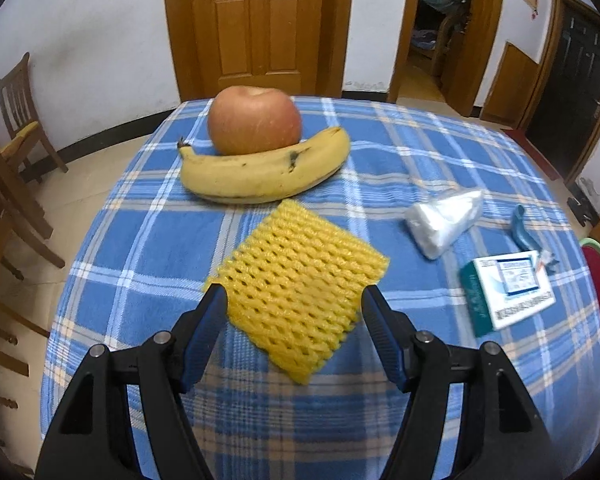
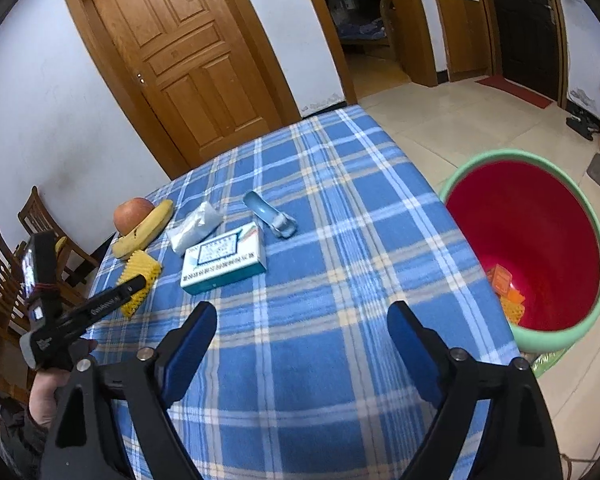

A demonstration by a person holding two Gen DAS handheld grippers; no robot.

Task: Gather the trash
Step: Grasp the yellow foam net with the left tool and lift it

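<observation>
A yellow foam fruit net lies flat on the blue plaid tablecloth. My left gripper is open, its blue-padded tips on either side of the net's near half, without squeezing it. To the right lie a crumpled clear plastic bag, a teal-and-white carton and a blue wrapper. My right gripper is open above bare cloth, with nothing between its jaws. The carton, the bag and the wrapper lie beyond it. The net is at the left.
An apple and a banana sit just behind the net. A green bin with a red inside stands on the floor off the table's right edge, with orange and yellow scraps at its bottom. Wooden chairs stand to the left.
</observation>
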